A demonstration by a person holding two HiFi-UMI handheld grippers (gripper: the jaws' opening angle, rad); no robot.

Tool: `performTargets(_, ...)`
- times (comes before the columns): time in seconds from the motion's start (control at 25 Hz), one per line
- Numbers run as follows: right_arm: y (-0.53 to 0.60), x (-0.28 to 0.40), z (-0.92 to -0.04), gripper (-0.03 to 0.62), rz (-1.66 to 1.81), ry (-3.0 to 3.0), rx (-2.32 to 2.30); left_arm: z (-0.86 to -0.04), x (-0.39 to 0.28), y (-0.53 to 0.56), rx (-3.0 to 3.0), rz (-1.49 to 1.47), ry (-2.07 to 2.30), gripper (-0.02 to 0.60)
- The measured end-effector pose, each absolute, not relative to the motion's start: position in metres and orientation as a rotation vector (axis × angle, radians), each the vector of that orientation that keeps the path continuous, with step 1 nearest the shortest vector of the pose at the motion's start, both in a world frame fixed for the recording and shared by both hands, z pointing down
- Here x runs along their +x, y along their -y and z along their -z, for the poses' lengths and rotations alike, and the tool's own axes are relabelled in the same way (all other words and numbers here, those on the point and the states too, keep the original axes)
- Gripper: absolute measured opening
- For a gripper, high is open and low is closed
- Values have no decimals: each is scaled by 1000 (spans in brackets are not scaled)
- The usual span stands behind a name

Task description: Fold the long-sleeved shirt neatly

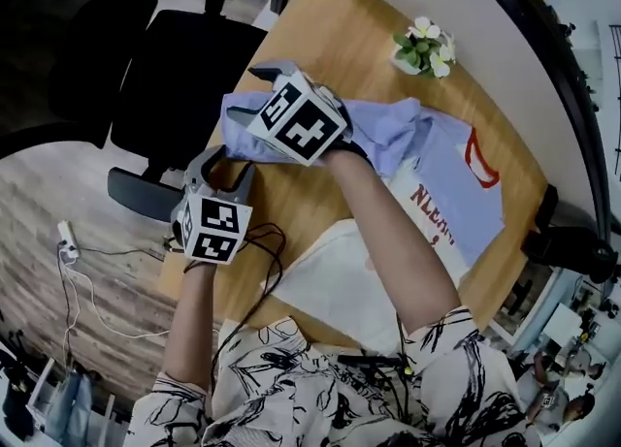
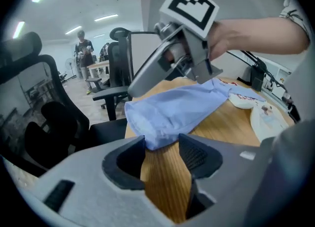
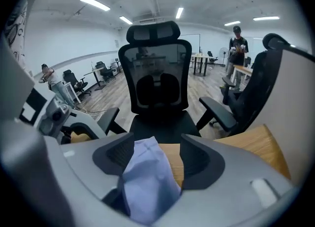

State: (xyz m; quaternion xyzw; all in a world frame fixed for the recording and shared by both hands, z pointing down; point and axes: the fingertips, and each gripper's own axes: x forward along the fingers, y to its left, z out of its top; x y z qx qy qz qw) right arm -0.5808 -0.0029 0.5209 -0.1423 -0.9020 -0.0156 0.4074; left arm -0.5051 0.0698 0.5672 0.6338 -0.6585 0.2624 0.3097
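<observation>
The curved light-wood table [image 1: 330, 23] carries the pale blue long-sleeved shirt with red lettering [image 1: 456, 193]. Its body lies flat to my right, and one blue sleeve [image 1: 388, 130] runs out towards the far left edge. I judge the sleeve fold to be the step in hand. My right gripper [image 3: 150, 154] stands wide, with sleeve cloth bunched between its jaws against one pad only, so nothing is pinched. My left gripper [image 2: 162, 145] is about half parted, the cuff end at its tips and unsqueezed. I would close both on cloth alone (never the wood), then carry the sleeve taut over the body. The only container is a small white pot [image 1: 403, 62] at the far edge, holding white flowers with green leaves [image 1: 424, 28].
</observation>
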Motion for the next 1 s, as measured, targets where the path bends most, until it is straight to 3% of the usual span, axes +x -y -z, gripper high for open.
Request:
performTargets(0.16, -12, -585, -543, 244, 82, 2193, -414, -560, -497, -69, 1646, -729, 1782, 197)
performTargets(0.36, -14, -598, -561, 37, 92, 2138, -347, -564, -516, -70, 1644, -702, 1785, 104)
performTargets(0.4, -13, -602, -563, 24, 86, 2139, -336, -566, -520, -70, 1641, -696, 1787, 86)
performTargets(0.52, -12, -609, -561, 20, 87, 2155, -326, -563, -529, -70, 1642, -661, 1793, 38)
performTargets(0.84, -4, -659, -454, 20, -19, 2428, -231, -462, -605, -76, 1583, -570, 2070, 34)
performTargets(1.0, 1, -668, -401, 20, -33, 2535, -203, -417, -608, -67, 1620, -586, 2144, 34)
